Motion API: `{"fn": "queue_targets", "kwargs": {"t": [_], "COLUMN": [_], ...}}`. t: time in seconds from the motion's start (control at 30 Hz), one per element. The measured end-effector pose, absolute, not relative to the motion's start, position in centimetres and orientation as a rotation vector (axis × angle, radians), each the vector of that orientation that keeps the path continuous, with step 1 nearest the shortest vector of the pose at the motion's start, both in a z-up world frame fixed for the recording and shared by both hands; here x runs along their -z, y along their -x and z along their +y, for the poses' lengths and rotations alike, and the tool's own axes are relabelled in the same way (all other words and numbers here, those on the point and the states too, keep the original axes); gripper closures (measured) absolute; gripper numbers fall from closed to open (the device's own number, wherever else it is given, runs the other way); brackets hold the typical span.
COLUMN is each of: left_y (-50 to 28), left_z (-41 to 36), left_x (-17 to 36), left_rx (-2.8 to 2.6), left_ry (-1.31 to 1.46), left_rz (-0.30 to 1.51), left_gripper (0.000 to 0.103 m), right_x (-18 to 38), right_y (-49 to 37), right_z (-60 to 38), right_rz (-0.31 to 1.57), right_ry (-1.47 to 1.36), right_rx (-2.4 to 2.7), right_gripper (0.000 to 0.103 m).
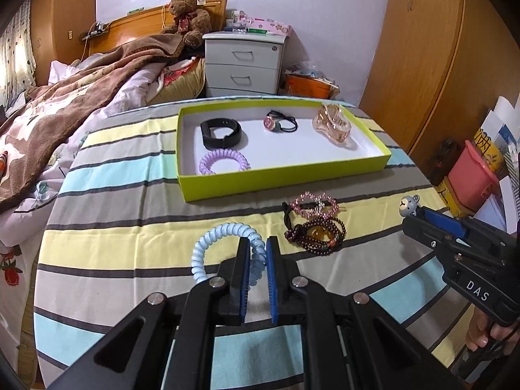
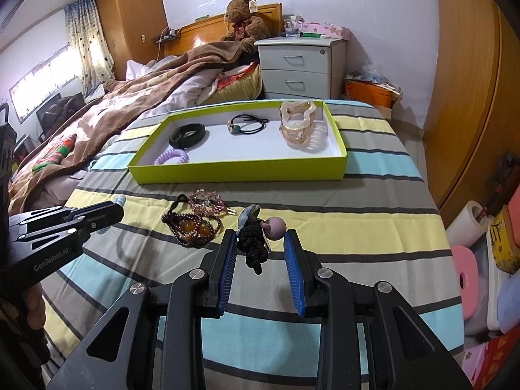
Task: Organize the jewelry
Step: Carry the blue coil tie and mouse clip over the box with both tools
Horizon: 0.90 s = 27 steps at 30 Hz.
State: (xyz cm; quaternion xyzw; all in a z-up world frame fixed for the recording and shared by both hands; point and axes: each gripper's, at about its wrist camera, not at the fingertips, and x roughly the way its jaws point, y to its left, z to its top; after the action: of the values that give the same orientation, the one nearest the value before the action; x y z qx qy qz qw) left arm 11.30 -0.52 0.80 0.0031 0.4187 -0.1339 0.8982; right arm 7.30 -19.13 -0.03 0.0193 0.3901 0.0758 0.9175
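My left gripper (image 1: 258, 243) is shut on a light blue spiral hair tie (image 1: 208, 243), whose loop stands up to the left of the fingers, just above the striped cloth. In the right wrist view the left gripper (image 2: 117, 206) shows the coil at its tip. My right gripper (image 2: 260, 237) is shut on a black hair tie with a grey bear charm and pink ball (image 2: 276, 227). The bear charm (image 1: 409, 204) pokes up from the right gripper (image 1: 410, 217). A pink crystal clip (image 1: 313, 203) and a dark bead bracelet (image 1: 315, 234) lie between the grippers, in front of the green tray (image 1: 282, 178).
The tray holds a black band (image 1: 221, 133), a purple coil (image 1: 224, 162), a black hair tie with a pink bead (image 1: 281, 122) and an amber claw clip (image 1: 331, 123). A bed with a brown blanket (image 1: 65, 110) lies left, a white nightstand (image 1: 243, 65) behind, a pink bin (image 1: 471, 175) right.
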Motion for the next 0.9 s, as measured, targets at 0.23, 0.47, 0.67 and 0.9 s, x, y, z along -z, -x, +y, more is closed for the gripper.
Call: {"fn": "queue_targets", "kwargs": {"t": [0.23,0.47,0.67,0.9], "left_y": [-11.5,-12.7,-14.7,-15.9], "left_z": [-0.2,0.1,0.3,1.0], "left_x": [-1.8,-3.4,-4.6,-4.4], "left_rx": [0.268,0.264,0.257,0.256], "left_ry": [0.000,0.003,0.003,0.013], "left_rz": [0.849,0.821,0.798,0.806], "left_gripper": [0.093,0.093,0.093,0.093], "right_x": [-1.0,-2.9,-4.7,-4.9], "right_y": [-7.6,-9.2,-11.5,-12.4], "right_z": [-18.9,-18.4,-17.9,-17.7], "right_rz": [0.779,0.741,0.705,0.697], "right_ry": [-0.031,-0.006,0.007,0.011], "right_rx": [-0.162,-0.172,-0.175,-0.183], "right_gripper": [0.072,0.072,0.072,0.072]}}
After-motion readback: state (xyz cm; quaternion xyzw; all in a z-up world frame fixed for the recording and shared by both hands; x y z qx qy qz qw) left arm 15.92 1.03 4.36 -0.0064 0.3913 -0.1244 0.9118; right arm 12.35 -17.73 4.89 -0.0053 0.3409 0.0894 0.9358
